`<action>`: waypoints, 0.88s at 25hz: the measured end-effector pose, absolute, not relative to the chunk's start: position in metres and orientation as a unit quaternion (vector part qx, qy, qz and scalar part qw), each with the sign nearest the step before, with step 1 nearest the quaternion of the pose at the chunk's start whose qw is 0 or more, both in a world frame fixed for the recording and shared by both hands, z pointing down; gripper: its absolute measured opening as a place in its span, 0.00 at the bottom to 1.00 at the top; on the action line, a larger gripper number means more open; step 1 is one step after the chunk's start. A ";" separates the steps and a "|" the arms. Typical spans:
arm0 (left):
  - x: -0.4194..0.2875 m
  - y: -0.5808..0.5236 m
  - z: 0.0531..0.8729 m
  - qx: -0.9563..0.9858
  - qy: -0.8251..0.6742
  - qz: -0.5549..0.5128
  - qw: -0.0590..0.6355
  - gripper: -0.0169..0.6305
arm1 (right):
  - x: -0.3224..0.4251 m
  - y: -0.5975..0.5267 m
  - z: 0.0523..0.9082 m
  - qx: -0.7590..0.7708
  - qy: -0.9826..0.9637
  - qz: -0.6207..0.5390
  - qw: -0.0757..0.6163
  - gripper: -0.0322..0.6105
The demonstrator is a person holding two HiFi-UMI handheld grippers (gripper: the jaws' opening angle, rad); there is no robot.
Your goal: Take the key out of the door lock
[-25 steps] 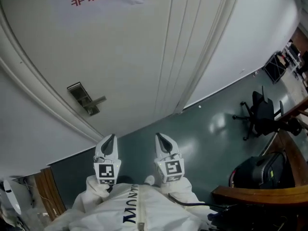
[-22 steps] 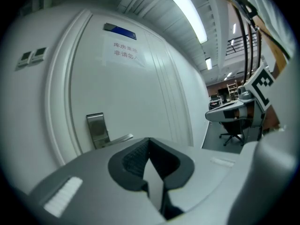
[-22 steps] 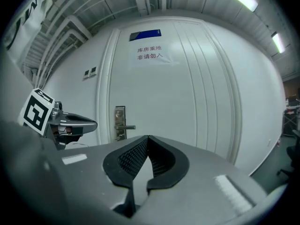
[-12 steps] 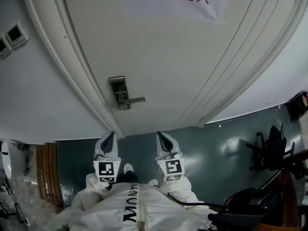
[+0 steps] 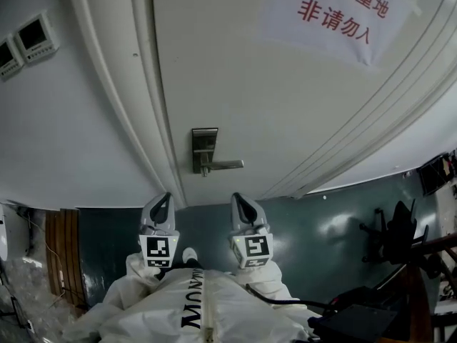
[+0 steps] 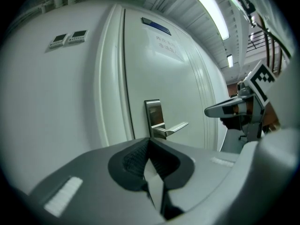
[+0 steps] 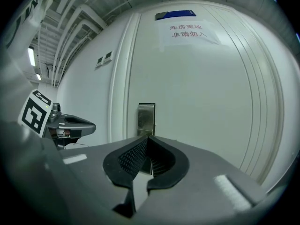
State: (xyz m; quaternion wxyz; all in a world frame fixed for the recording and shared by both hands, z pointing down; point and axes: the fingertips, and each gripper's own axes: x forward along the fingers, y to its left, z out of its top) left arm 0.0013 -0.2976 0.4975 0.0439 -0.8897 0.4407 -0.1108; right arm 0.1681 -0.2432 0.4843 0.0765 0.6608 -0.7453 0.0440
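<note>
A steel lock plate [image 5: 205, 146] with a lever handle [image 5: 226, 166] sits on the white door [image 5: 250, 84], straight ahead of both grippers. I cannot make out a key on the plate in any view. My left gripper [image 5: 163, 204] and right gripper [image 5: 240, 204] are held side by side below the lock, well short of the door, both shut with nothing between the jaws. In the left gripper view the plate [image 6: 153, 116] and lever [image 6: 177, 127] stand just beyond my left gripper [image 6: 150, 140]. In the right gripper view the plate [image 7: 146, 117] rises behind my right gripper [image 7: 148, 138].
A paper sign [image 5: 341, 14] with red characters hangs high on the door. Two wall panels [image 5: 27, 38] are on the wall to the left of the door frame [image 5: 146, 113]. On the green floor [image 5: 307, 224] a black office chair [image 5: 389, 238] stands at the right.
The lock plate has slid from the left of the head view to the middle, above the two grippers. Both grippers stay shut and side by side.
</note>
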 end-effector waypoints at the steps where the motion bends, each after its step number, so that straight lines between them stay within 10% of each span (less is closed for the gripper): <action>1: 0.000 -0.302 0.498 -0.891 0.438 -0.110 0.043 0.03 | 0.166 -0.248 0.483 0.663 -0.743 0.042 0.079 0.05; 17: 0.025 -0.326 0.519 -0.887 0.452 -0.076 -0.050 0.03 | 0.172 -0.290 0.476 0.630 -0.769 0.039 0.097 0.05; 22: 0.035 -0.328 0.541 -0.877 0.460 -0.075 -0.114 0.17 | 0.185 -0.295 0.481 0.617 -0.779 0.043 0.100 0.05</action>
